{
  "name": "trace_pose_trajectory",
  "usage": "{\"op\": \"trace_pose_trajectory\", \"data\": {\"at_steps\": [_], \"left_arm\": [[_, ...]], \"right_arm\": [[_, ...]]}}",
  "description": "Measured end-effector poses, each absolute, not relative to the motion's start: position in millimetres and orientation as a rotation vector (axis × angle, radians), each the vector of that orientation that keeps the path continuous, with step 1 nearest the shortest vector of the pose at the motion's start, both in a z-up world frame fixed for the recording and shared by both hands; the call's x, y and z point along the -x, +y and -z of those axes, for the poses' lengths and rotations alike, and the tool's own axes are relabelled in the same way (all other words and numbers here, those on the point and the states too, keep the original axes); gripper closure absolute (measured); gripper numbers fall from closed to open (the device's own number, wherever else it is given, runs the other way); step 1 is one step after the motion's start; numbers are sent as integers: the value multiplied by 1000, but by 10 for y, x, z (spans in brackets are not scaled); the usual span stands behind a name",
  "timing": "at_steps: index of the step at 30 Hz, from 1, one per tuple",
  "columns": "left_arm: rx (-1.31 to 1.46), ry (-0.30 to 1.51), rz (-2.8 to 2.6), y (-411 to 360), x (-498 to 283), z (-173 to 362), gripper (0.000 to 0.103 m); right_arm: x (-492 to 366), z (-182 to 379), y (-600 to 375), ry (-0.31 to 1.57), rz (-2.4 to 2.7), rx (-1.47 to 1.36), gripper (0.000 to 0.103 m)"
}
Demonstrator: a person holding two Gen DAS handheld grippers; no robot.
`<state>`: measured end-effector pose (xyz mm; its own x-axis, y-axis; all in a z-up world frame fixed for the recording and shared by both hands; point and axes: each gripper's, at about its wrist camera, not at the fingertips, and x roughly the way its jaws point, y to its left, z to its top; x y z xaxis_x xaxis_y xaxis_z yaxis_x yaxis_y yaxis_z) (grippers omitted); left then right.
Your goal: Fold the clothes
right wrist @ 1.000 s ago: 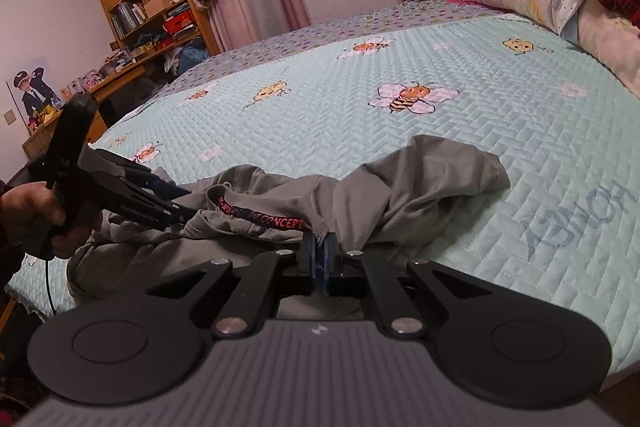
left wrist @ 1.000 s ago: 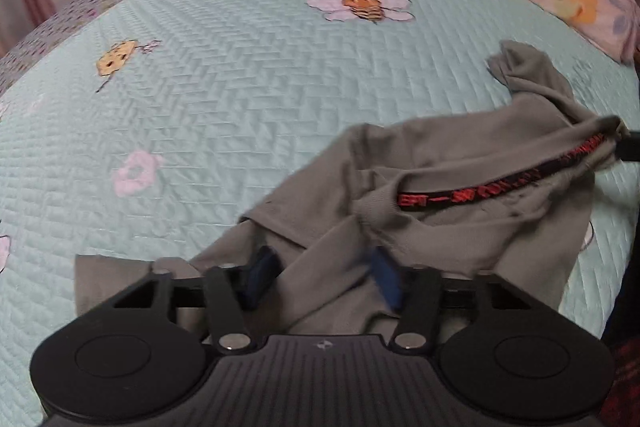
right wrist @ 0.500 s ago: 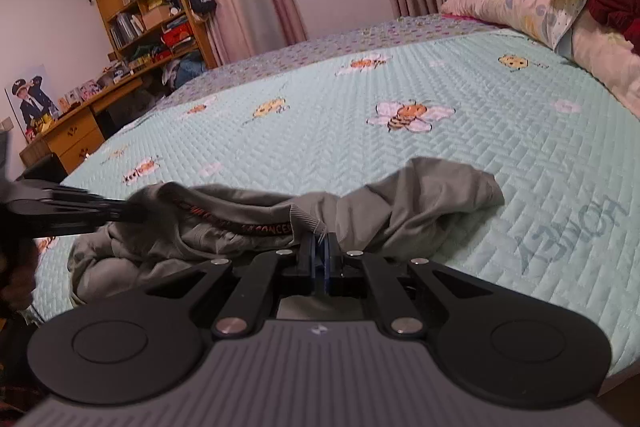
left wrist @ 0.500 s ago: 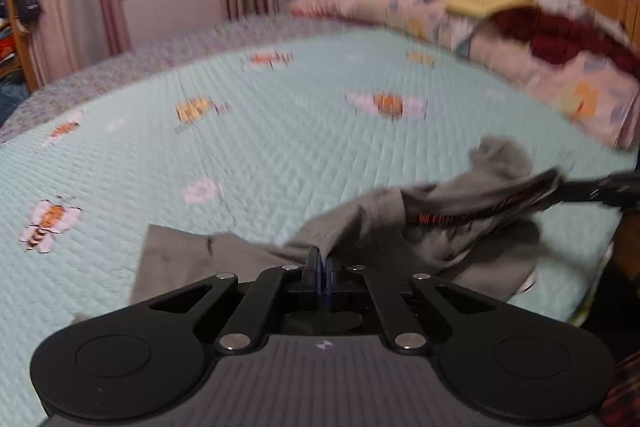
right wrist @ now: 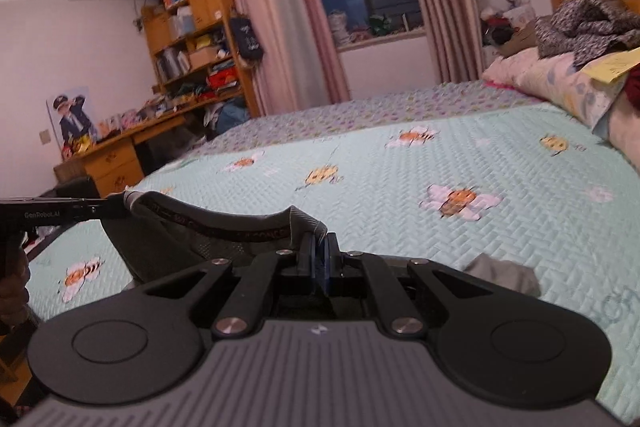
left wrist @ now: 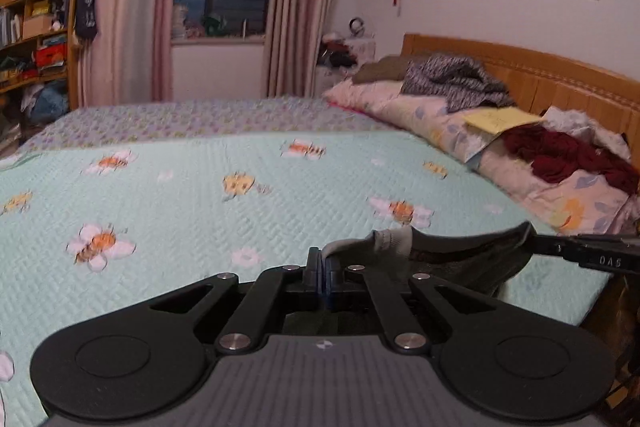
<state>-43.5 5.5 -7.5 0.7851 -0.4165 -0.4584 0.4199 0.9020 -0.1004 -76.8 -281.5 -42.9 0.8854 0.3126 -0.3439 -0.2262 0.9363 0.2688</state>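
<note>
The bed fills both views, a broad quilted spread in pale mint with a zigzag stitch and scattered bee and flower patches, soft and flat. Along its far side sits a wooden headboard with floral pillows and heaps of crumpled cloth piled on them. Over the near edge hangs the grey garment, a soft knit with a ribbed waistband printed in red lettering, pulled into a sagging band between the two grippers and lifted clear of the quilt; a loose fold of it lies on the spread at the right wrist view's lower right. The left gripper, matte black plastic with blue pads, has its fingers clenched on one end of the waistband. The right gripper has its fingers pinched tight on the other end, the cloth bunched right at the pads.
</note>
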Motion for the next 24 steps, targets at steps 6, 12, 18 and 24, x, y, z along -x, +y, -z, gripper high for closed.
{"op": "trace_pose_trajectory", "data": {"at_steps": [6, 12, 18, 24], "left_arm": [[72, 580, 406, 227, 437, 449, 103], [217, 572, 324, 831, 396, 574, 103], [291, 543, 236, 1394, 442, 616, 103], [357, 543, 179, 1740, 476, 688, 103]], "right_arm": [[368, 608, -2440, 544, -347, -226, 98], [5, 369, -1677, 569, -499, -179, 99], [-379, 219, -755, 613, -669, -175, 99], [-537, 164, 70, 650, -813, -155, 99]]}}
